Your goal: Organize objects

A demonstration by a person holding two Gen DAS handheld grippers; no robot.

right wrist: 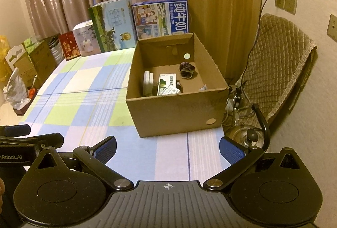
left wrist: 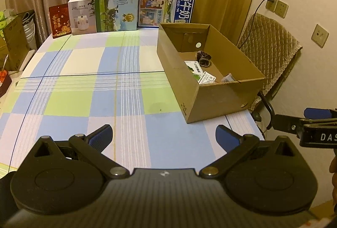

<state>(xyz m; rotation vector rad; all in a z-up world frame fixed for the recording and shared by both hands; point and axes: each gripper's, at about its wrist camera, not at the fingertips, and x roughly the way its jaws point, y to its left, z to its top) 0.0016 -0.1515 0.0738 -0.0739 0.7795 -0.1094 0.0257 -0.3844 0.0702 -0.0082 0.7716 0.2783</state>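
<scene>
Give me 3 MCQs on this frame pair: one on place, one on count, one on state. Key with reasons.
1. Where does the cardboard box sit on the table?
A. by the edge nearest the chair
B. at the middle
C. against the curtain

2. How many upright printed cartons stand along the far edge of the table?
A. two
B. four
C. six

3. What state are the left gripper and right gripper in?
A. both shut on items
B. one open, one shut
C. both open and empty

Key:
1 A: the box stands at the table edge next to the padded chair.
2 B: red, white, green and blue cartons stand in a row.
3 C: each pair of fingers is spread wide over bare tablecloth.
</scene>
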